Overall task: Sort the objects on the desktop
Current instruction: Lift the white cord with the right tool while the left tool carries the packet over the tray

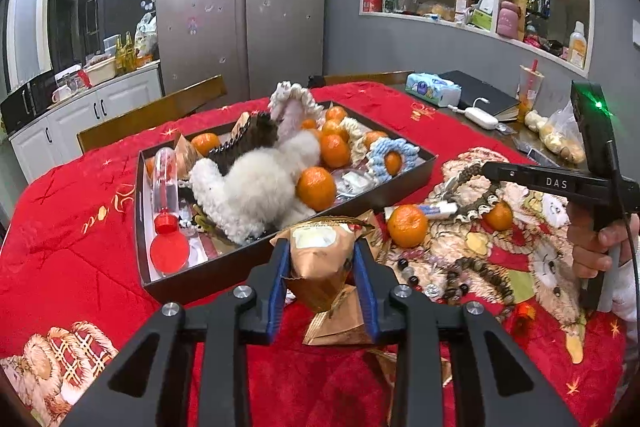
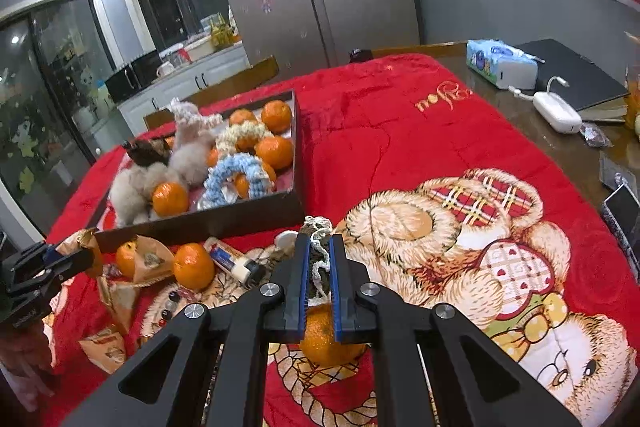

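Your left gripper [image 1: 322,267] has its fingers clamped on a tan paper snack packet [image 1: 320,259], pinched across its crumpled middle with the printed top standing just beyond the fingertips. Judge it light and crushable: the paper folds under pressure, so hold the gathered body rather than a loose corner, which could tear or slip. Directly ahead of those fingers lies the dark tray [image 1: 400,183], already holding mandarins, a fluffy white plush toy [image 1: 256,183] and a blue knotted rope ring [image 1: 390,155].

Your right gripper [image 2: 319,275] has its fingers nearly together, clamped on a dark-and-cream braided cord [image 2: 318,247] whose frayed end stands past the fingertips. Judge it soft and limp; any free length would dangle, so grip it bunched. Below the fingers, partly hidden, sits a mandarin [image 2: 326,343] on the red blanket-covered surface [image 2: 400,131]; whether the cord touches it cannot be told. To the left of these fingers rest another mandarin [image 2: 194,265] and a small tube [image 2: 232,261], the tray beyond.
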Demonstrator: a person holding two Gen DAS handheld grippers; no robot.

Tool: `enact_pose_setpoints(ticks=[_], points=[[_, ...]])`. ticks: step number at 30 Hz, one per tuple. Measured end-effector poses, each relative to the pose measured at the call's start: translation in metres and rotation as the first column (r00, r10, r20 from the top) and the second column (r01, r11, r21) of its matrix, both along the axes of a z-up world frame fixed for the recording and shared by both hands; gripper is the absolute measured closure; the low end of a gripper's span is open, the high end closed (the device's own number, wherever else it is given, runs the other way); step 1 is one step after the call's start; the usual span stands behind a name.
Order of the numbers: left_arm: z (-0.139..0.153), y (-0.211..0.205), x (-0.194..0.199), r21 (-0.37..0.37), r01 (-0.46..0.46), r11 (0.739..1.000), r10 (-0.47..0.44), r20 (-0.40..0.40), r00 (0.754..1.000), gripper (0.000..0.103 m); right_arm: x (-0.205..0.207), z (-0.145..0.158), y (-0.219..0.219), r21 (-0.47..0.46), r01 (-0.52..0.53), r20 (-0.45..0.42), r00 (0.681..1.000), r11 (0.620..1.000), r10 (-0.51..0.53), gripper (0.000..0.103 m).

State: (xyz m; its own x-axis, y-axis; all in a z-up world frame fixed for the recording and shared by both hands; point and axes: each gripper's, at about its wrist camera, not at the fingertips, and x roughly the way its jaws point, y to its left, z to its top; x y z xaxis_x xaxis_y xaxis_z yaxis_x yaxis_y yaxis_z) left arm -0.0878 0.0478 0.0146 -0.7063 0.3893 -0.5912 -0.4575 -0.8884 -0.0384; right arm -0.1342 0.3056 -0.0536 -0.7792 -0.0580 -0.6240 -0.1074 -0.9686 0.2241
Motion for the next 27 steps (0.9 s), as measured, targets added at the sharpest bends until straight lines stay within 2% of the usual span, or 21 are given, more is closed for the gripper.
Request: enact_pose_setpoints(ticks=[5,9,14,21,27], points=[[0.015,0.001,0.012,0.011,0.007,1.000,-0.006,-0.035,0.999,0.071,0.007,0.014,0.001,-0.017,0.012,-0.045,0.999,1.000,-0.013,0.094],[0.030,0.001,0.024,0.024,0.017,1.000,-0.016,-0.061,0.998,0.071,0.009,0.021,-0.001,-0.043,0.013,-0.048,0.999,0.999,-0.016,0.094],[0.044,0.001,0.043,0.024,0.035,0.999,-0.033,-0.072,0.997,0.071,0.011,0.027,-0.020,0.000,-0.004,-0.034,0.999,1.000,0.004,0.094],[0.049,-0.017,0.061,0.030,0.015,0.999,-0.013,-0.046,0.999,0.071,0.023,0.044,-0.047,0.043,-0.064,-0.048,0.997,0.997,0.066,0.094],[0.045,-0.032,0.067,0.019,-0.015,1.000,0.016,-0.039,0.999,0.071,0.030,0.054,-0.066,0.043,-0.108,-0.046,0.993,0.993,0.110,0.094]])
